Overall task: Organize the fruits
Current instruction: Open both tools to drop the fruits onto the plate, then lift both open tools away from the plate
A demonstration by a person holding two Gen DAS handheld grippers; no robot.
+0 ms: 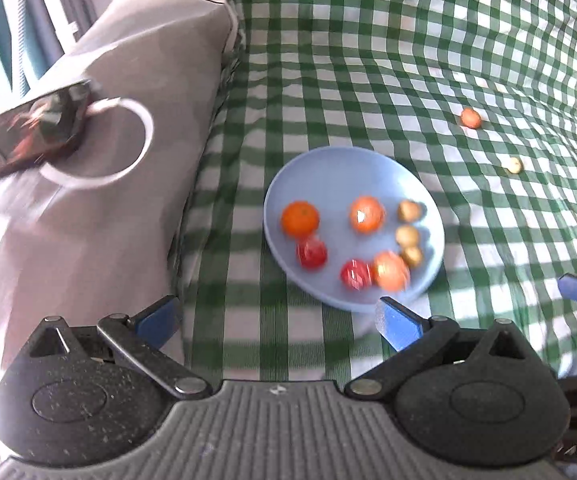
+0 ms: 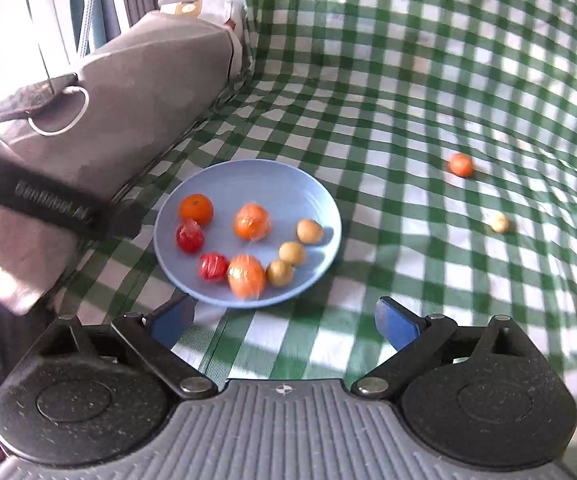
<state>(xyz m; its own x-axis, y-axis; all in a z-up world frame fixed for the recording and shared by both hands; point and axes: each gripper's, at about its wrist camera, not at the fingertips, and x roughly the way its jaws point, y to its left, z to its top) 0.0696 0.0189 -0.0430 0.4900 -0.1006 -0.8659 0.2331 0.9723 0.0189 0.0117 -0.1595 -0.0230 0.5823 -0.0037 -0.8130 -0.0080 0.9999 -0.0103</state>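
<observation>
We see left tool (image 1: 278, 322) spread, nothing between blue pads. Right tool (image 2: 284, 322) spread too, empty. Blue plate (image 2: 272, 178) on green checked cloth (image 2: 408, 80), just ahead of both tools. On plate: three orange fruits, two red, three tan. Off plate, well apart to right: small orange fruit (image 2: 460, 165), pale fruit (image 2: 499, 223). Grey cushion (image 2: 148, 72) left of plate.

Ahead of both my grippers, the plate (image 2: 248, 184) sits on the tablecloth (image 2: 408, 80) with eight fruits in it: three in a column at its right, the others spread across the middle and left. Well off to the plate's right, two loose fruits lie on the cloth, one (image 2: 460, 164) farther back, the other (image 2: 499, 223) nearer. To the plate's left rises a cushion (image 2: 148, 80) with a phone (image 2: 28, 98) on it.
</observation>
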